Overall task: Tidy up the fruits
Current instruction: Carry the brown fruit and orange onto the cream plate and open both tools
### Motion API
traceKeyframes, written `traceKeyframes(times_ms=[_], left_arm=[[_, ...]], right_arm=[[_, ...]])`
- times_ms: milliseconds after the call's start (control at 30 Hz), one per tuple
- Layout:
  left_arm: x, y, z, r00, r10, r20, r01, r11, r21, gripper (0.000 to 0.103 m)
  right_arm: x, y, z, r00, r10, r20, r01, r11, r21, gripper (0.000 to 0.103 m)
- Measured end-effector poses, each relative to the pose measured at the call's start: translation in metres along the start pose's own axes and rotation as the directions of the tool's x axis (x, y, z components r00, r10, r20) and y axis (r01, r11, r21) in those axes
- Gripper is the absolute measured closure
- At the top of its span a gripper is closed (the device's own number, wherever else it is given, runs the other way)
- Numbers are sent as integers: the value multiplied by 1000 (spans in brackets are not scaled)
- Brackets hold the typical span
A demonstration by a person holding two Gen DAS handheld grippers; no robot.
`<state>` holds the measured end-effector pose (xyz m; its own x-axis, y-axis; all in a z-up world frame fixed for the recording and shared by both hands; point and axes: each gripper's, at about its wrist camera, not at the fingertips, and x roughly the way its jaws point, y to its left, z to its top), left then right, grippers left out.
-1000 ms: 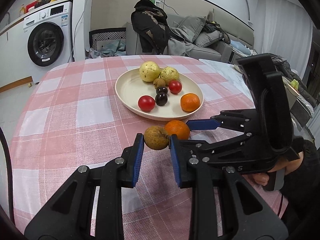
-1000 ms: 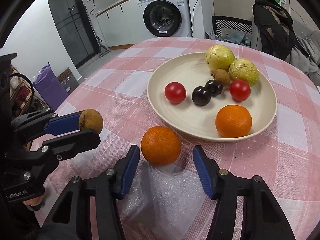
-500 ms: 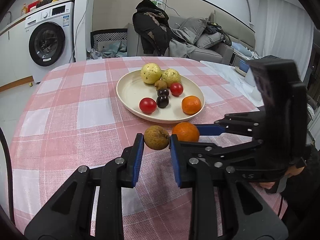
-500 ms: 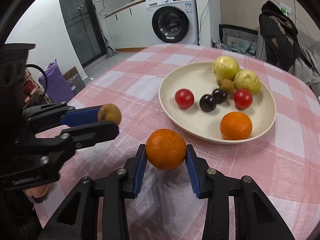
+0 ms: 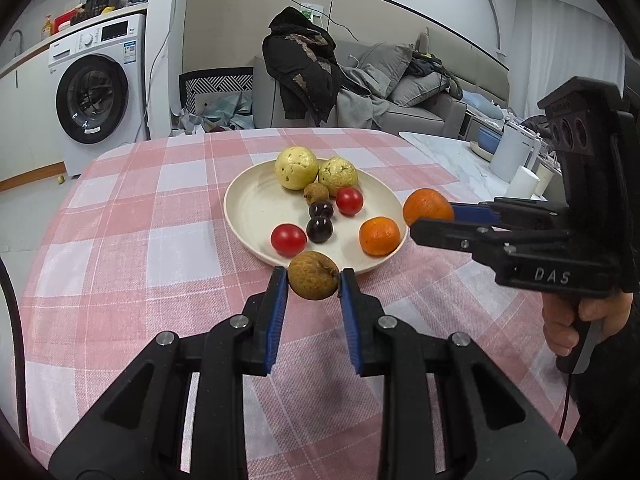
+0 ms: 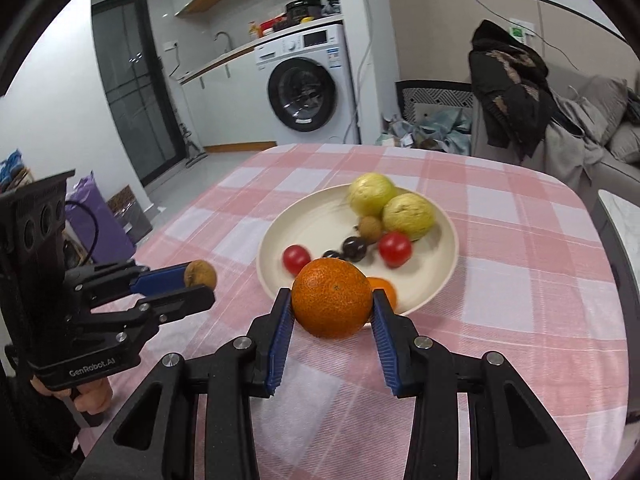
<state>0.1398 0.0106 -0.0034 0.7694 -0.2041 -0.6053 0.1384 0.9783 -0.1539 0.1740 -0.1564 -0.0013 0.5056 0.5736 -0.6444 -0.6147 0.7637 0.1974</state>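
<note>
My left gripper is shut on a small brown longan, held above the cloth just short of the cream plate. My right gripper is shut on an orange and holds it in the air over the plate's near rim. On the plate lie two yellow-green guavas, a second longan, two red tomatoes, two dark grapes and another orange. In the left wrist view the right gripper and its orange hang at the plate's right edge.
The round table carries a pink and white checked cloth. A washing machine stands at the back left, a sofa with a dark jacket behind the table. A side counter with white cups lies to the right. A hand grips the right tool.
My right gripper closed on the orange and lifted it off the cloth toward the plate. The left gripper has kept the longan and barely moved.
</note>
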Motion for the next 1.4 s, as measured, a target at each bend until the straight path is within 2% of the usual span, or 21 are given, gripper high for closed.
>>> traceKeyframes(times_ms=[300,733,933,1400], left_arm=[[17,-12,17,1000,-6,9,6,1000,28,80],[51,-24,34,1000,1,-2,-1,999,44,79],[70,-20,30,1000,9,-27,-7,999,46,79],[78,-13,29,999,39,-6,-39,998,43,79]], right_arm=[[9,-29,10,999,-53,1,52,996,73,63],[30,-45,19,995,-98,-19,100,989,108,63],[41,-52,18,994,-99,-33,103,986,129,63],[49,-50,13,995,-90,-39,94,988,120,63]])
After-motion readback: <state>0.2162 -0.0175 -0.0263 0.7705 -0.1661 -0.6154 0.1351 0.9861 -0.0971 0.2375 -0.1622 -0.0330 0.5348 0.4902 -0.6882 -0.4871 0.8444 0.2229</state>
